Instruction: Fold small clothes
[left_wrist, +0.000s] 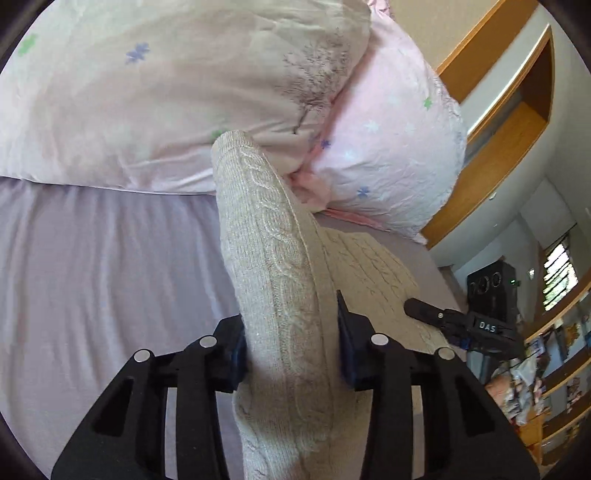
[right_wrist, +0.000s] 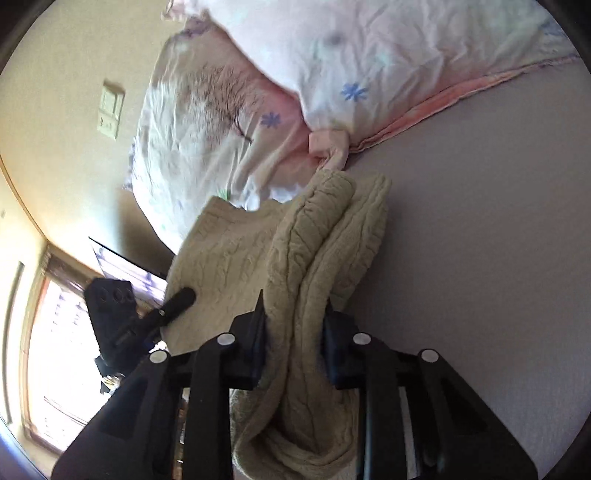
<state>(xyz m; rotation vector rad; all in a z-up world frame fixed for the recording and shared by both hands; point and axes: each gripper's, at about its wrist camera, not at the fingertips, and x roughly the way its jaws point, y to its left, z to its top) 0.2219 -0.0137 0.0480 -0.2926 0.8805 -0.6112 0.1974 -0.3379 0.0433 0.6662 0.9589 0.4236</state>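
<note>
Your left gripper (left_wrist: 291, 354) was clenched on a thick bunch of the sweater (left_wrist: 266, 258), and your right gripper (right_wrist: 295, 343) pinched a doubled, rolled edge of the same knit. Between them the sweater hung slack, part lifted, part lying on the sheet (left_wrist: 92, 258) just short of the pillows (left_wrist: 166, 92). It looked soft, bulky and limp, light enough to lift yet prone to sag and stretch. You would likely have done better holding flat edges or corners than gathered wads, since bunched cable knit folds unevenly.
</note>
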